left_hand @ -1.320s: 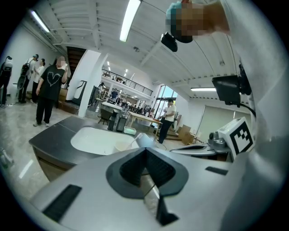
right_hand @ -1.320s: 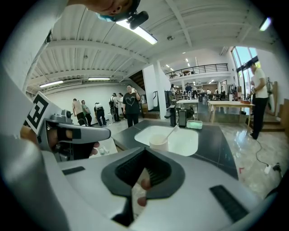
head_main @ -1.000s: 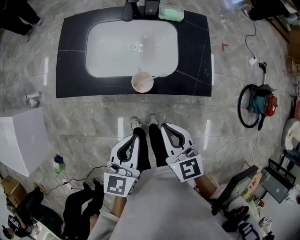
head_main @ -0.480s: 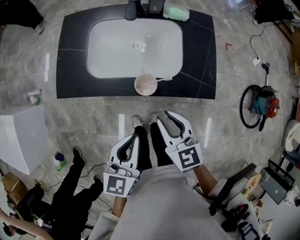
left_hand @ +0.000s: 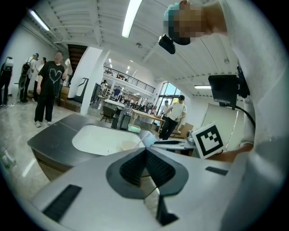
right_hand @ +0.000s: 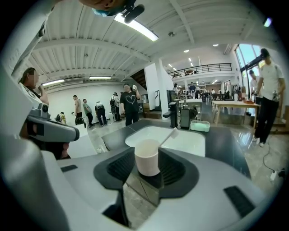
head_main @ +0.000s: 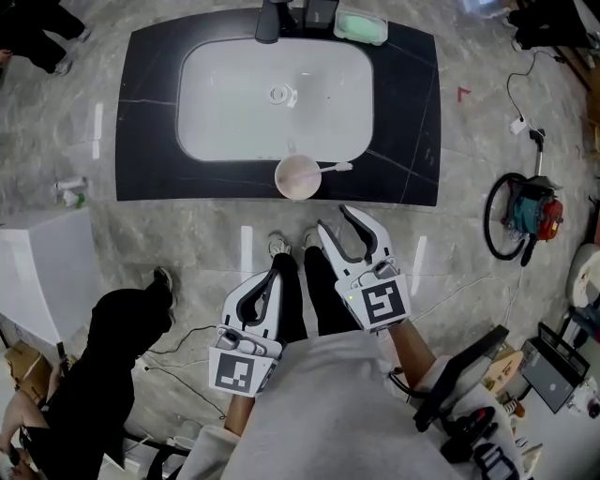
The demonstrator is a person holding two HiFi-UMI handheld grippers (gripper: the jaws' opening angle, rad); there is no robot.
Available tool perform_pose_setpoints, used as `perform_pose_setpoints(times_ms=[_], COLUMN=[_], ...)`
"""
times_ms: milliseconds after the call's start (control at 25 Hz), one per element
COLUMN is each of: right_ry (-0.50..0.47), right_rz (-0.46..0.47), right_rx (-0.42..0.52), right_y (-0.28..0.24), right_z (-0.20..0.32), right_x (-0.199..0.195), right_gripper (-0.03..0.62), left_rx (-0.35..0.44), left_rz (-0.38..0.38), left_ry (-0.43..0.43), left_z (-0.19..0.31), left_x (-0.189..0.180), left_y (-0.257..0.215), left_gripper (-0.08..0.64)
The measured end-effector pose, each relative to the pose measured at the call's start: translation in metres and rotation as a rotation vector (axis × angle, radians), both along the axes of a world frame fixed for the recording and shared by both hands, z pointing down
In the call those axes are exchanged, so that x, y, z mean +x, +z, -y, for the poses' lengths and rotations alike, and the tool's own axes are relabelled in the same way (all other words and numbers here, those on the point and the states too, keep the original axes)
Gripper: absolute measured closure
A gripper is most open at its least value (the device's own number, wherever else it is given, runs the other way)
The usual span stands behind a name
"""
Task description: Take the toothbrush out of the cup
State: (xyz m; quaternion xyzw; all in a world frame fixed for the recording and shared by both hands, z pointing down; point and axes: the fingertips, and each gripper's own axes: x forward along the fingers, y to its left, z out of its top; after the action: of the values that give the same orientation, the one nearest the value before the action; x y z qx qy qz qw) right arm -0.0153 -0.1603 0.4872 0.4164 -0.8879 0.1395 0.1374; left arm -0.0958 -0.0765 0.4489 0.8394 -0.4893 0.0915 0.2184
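A white cup [head_main: 298, 176] stands on the front edge of the black counter [head_main: 141, 112], just before the white basin [head_main: 272, 94]. A white toothbrush [head_main: 333, 168] leans in it, with its head out to the right. My right gripper [head_main: 335, 217] is open a little short of the counter; its jaws have just been opening, with nothing held. In the right gripper view the cup [right_hand: 147, 157] and toothbrush [right_hand: 169, 135] show ahead between the pads, untouched. My left gripper [head_main: 277, 266] hangs further back, shut and empty. The cup [left_hand: 128, 145] is far ahead in its view.
A dark faucet [head_main: 272, 21] and a green soap dish [head_main: 361, 25] sit at the counter's back. A person in black [head_main: 103, 366] stands at lower left by a white box [head_main: 42, 281]. A wheeled tool [head_main: 520, 211] and cables lie at the right.
My right gripper's jaws have opened from shut, and it has moved forward towards the cup. The left gripper has stayed put. The person in black has stepped further into view at lower left.
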Motion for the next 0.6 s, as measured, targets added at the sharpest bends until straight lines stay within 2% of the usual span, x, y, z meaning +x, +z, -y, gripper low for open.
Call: perform_pose_setpoints(times_ms=[160, 320, 480, 600], right_ry=[0.007, 0.014, 0.03, 0.034], right_rz=[0.003, 0.01, -0.03, -0.034], right_rx=[0.005, -0.001, -0.087, -0.096], right_y=[0.003, 0.01, 0.03, 0.037], right_z=[0.011, 0.022, 0.028, 0.036], right_x=[-0.002, -0.005, 0.001, 0.001], right_gripper=[0.441, 0.428, 0.428, 0.428], left_rx=[-0.014, -0.073, -0.087, -0.093], left_rz=[-0.003, -0.042, -0.041, -0.032], left_ry=[-0.01, -0.048, -0.051, -0.044], left_z=[0.006, 0.01, 0.016, 0.019], left_x=[-0.003, -0.005, -0.007, -0.009], left_y=[0.002, 0.008, 0.012, 0.017], left_gripper=[0.557, 0.557, 0.557, 0.557])
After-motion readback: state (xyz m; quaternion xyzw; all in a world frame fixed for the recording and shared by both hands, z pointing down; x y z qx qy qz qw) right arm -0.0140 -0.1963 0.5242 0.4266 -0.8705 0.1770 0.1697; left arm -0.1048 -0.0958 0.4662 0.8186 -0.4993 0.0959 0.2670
